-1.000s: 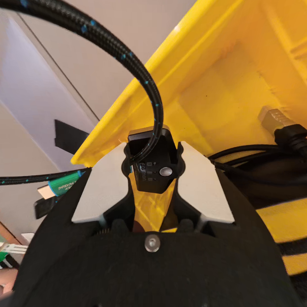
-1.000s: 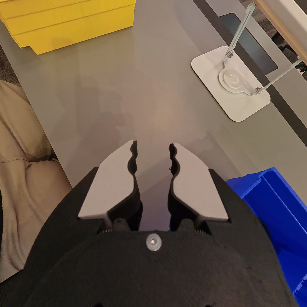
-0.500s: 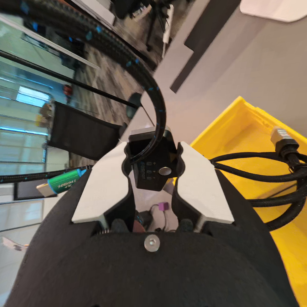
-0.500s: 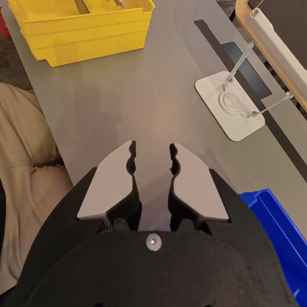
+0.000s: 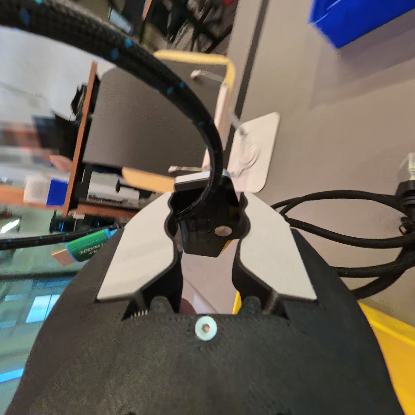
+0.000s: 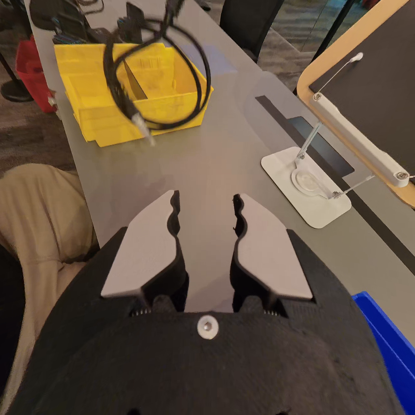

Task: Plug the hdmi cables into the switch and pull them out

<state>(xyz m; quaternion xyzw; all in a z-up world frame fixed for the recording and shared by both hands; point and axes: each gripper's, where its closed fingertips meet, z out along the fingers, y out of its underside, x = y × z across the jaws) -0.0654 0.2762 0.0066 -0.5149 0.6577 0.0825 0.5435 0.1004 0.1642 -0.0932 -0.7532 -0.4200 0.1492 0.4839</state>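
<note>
1. Left wrist view has swung off the yellow bin (image 5: 399, 341): 1.0 s ago the bin filled the frame, now only a corner shows at lower right, with the grey table (image 5: 336, 112), a blue bin (image 5: 359, 20) and a white stand base (image 5: 253, 152) ahead.
2. Right wrist view has tilted up: the yellow bin (image 6: 107, 125) is now fully in frame, and a black cable bundle (image 6: 197, 74) hangs in front of it, blurred, silver plug (image 6: 143, 128) lowest.
3. Left gripper (image 5: 206, 215) is raised, clamped on the black switch (image 5: 208, 226), same grip as before.
4. Braided cable (image 5: 157, 76) arcs from the switch; its green plug (image 5: 87, 247) hangs at left, unplugged.
5. Right gripper (image 6: 206, 199) hovers over bare table (image 6: 202, 157), jaws apart, empty, unchanged.
</note>
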